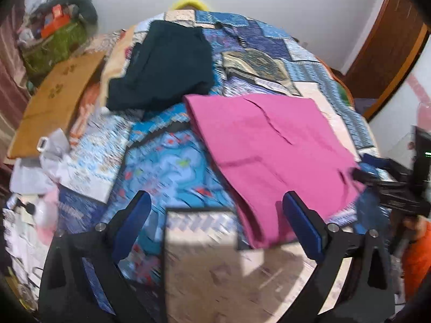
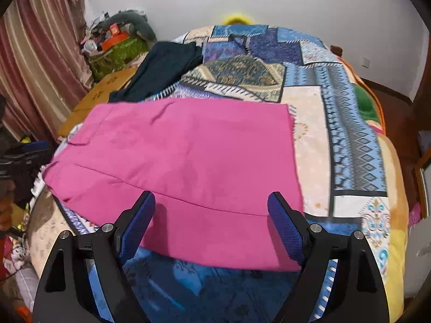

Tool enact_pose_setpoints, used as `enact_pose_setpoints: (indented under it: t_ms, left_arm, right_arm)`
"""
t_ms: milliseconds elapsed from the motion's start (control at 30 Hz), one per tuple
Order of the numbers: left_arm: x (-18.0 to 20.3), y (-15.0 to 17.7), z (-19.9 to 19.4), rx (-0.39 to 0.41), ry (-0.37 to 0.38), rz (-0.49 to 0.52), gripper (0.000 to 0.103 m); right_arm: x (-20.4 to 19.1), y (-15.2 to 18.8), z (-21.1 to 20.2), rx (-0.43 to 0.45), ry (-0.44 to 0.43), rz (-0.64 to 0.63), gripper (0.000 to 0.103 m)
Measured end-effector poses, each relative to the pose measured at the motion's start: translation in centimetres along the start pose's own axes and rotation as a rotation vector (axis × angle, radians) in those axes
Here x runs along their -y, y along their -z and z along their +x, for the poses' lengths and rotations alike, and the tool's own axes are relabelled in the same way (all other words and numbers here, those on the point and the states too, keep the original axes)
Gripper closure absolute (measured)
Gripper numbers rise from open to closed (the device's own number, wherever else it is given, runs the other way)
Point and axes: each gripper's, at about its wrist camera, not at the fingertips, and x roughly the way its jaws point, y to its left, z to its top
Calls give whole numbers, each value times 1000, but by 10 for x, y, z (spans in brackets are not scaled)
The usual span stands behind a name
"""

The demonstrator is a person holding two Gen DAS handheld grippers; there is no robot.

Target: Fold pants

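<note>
The patchwork bed cover [image 2: 350, 113] carries the pink pants [image 2: 188, 161], which lie folded flat near its front edge, with a dark garment [image 2: 161, 70] farther back toward the left edge. The right gripper [image 2: 211, 207] hangs with fingers spread wide over the pants' near edge, holding nothing. The left gripper [image 1: 215, 204] is likewise released, with the pants' corner lying in front of its right finger [image 1: 301, 220].
</note>
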Motion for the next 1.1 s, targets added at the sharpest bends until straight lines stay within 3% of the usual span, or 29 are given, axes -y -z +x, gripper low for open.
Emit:
enact_pose_setpoints:
  t_ms: [300,633,700,933,1100]
  left_arm:
    - [19,23,5,-110,190,-86,22]
    - [19,17,17,-120,376,-219,23]
    - [13,10,19,-115,401,-256,27]
    - [2,-20,35,-81,353,-293,56]
    - [-3,-25,45,-90,346,-346,58]
  right_arm:
    - [-1,12,7,-31,-18,18,20]
    - [-3,15,6,-21,-18,23,20]
    - [-2,16,7,-20,-21,29,20]
    - [-5,17,7,-18,-26,38,20]
    - [-7,17,7,-15,-28,44,20]
